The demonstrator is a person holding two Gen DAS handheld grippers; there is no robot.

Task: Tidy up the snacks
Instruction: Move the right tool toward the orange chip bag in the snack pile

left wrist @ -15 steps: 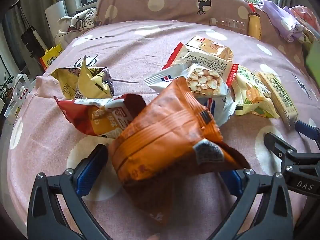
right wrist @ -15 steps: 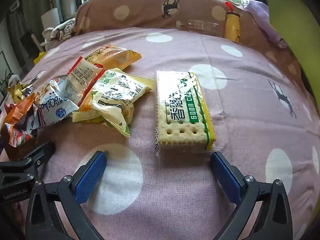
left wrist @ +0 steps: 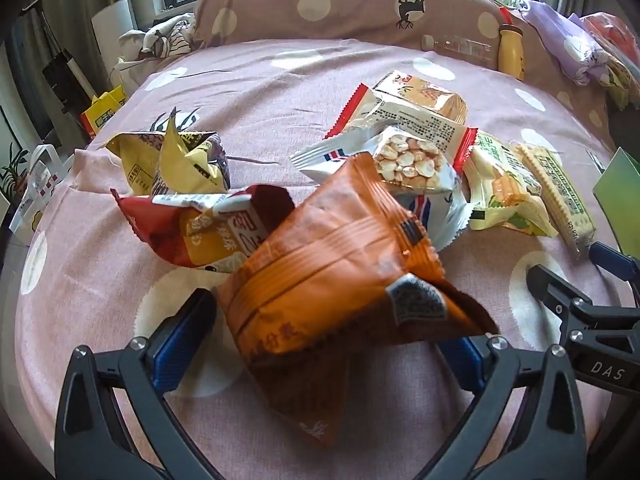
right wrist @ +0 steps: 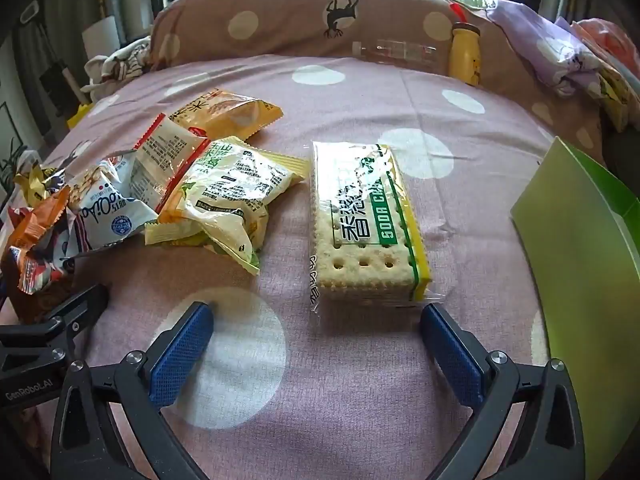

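Observation:
An orange snack bag [left wrist: 332, 280] lies on the pink dotted bedspread [left wrist: 260, 80], between the wide-apart fingers of my left gripper [left wrist: 326, 320]. The pads do not visibly press on it, so the gripper is open. Behind the bag lie a red-and-yellow bag [left wrist: 192, 232], a yellow bag [left wrist: 172, 160] and a white puffed-grain bag [left wrist: 400, 160]. My right gripper [right wrist: 316, 312] is open, its fingertips just short of a soda cracker pack [right wrist: 368, 224]. A pale yellow-green bag [right wrist: 228, 196] lies to the pack's left.
A green box [right wrist: 580, 280] stands at the right edge. A spotted cushion [right wrist: 320, 12] lines the far side, with a yellow bottle [right wrist: 464, 56] and a clear bottle [right wrist: 396, 50] against it. Bundled lilac cloth [right wrist: 560, 52] lies far right. The left gripper's body [right wrist: 52, 328] shows at lower left.
The green box at the right has come lower and closer in both views. Both grippers and the snacks have stayed put.

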